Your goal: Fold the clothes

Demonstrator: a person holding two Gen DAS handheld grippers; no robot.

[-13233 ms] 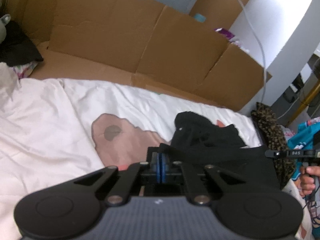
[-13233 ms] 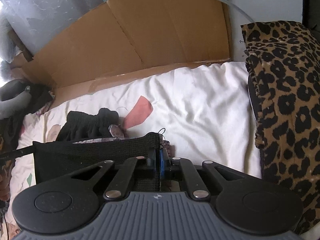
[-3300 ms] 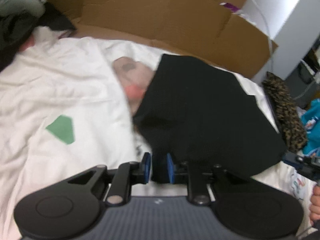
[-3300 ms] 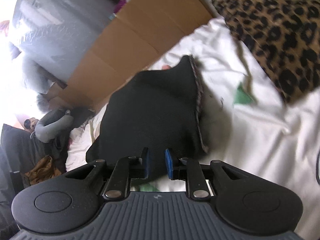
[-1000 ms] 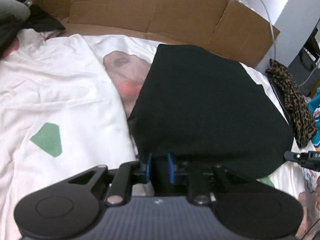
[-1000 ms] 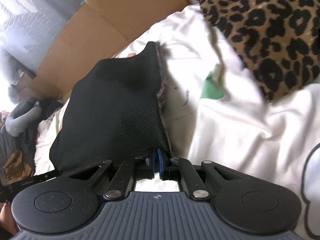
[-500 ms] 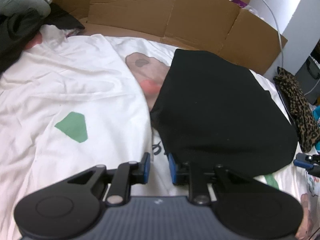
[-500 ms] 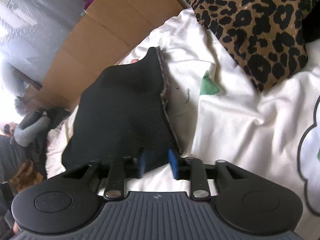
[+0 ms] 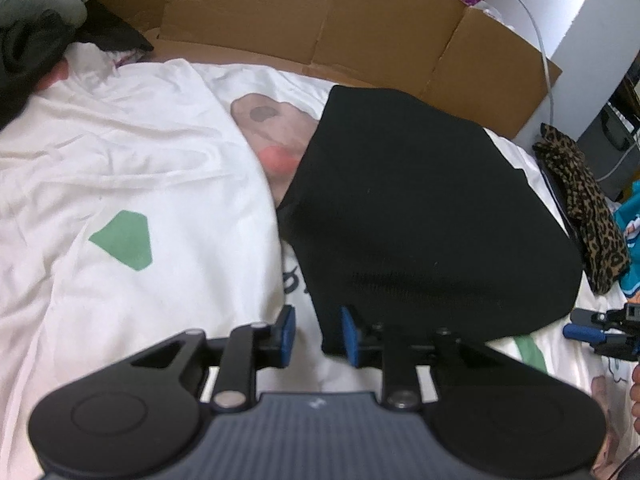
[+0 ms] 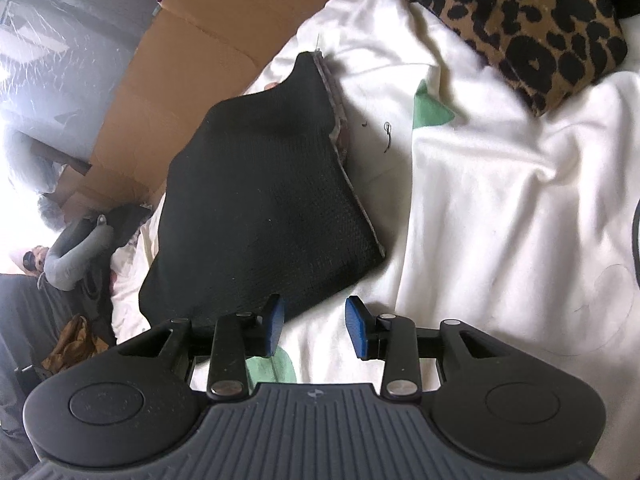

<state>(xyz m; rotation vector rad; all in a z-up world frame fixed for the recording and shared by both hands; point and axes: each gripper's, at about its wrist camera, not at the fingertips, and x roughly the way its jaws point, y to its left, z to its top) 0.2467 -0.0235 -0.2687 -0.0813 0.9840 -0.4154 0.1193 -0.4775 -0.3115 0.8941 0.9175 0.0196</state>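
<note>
Left wrist view showed a bed with a white printed sheet point(image 9: 132, 168), cardboard point(image 9: 360, 28) standing behind it. On the sheet lay the black garment point(image 9: 424, 216), folded flat. A leopard-print cloth point(image 10: 520, 20) sat near. Both the left gripper point(image 9: 316, 330) and right gripper point(image 10: 314, 324) were opening, fingers empty at the garment's near edge.

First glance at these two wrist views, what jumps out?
The black knit garment lying folded on the white bedsheet, dead centre. Both grippers sit at its near edge, left gripper and right gripper, jaws opening with nothing pinched. A leopard-print cloth lies at the sheet's edge.
</note>
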